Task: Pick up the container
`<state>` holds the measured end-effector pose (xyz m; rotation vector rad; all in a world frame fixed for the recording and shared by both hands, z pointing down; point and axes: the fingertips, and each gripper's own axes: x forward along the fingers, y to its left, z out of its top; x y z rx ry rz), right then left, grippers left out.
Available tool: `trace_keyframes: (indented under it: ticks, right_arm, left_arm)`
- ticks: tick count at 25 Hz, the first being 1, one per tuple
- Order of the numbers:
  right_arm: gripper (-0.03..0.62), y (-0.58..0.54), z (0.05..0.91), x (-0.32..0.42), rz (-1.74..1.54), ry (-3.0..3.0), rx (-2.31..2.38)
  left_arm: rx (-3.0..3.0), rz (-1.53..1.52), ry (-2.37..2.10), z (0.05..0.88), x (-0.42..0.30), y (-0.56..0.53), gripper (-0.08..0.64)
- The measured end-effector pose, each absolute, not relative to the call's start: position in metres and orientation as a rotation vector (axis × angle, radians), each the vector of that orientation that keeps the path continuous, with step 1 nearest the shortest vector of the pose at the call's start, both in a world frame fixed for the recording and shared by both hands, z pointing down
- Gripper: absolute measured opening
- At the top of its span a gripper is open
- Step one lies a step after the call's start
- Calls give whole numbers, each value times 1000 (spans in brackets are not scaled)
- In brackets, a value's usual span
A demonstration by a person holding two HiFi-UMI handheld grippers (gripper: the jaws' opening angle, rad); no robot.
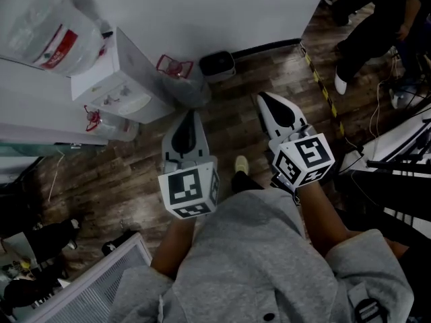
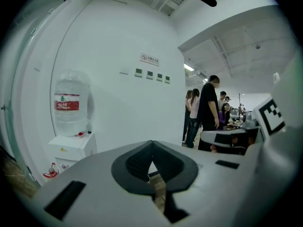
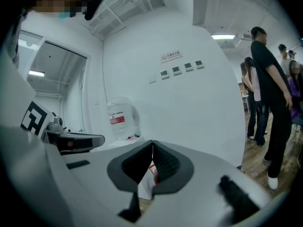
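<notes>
Left gripper [image 1: 188, 118] and right gripper [image 1: 264, 101] over wood floor [image 1: 128, 177], left fingers [image 2: 135, 163] pressed together, empty, right fingers [image 3: 166, 165] likewise closed on nothing, clear red-handled container [image 1: 183, 83] on floor touching dispenser [image 1: 118, 79], near wall [image 1: 202, 12]

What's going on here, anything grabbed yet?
Not yet. A person holds tongs in each hand; the left tongs and right tongs are both shut and empty. They point toward a white water dispenser by the wall, with a clear jug on the floor beside it.
</notes>
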<state>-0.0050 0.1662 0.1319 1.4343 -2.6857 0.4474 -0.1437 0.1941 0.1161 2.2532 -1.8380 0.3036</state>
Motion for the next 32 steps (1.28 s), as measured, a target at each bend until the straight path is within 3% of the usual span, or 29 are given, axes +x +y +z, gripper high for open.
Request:
trace_keyframes:
  ticks: [17,32]
  right_arm:
    - [25,76,132,45,458,-2676,1490]
    - [25,-3,156,23,449,-2627,1441]
  left_arm:
    - [2311,322,-1819,109,-96,98,14]
    - [2316,296,-1781,128,-110,7,14]
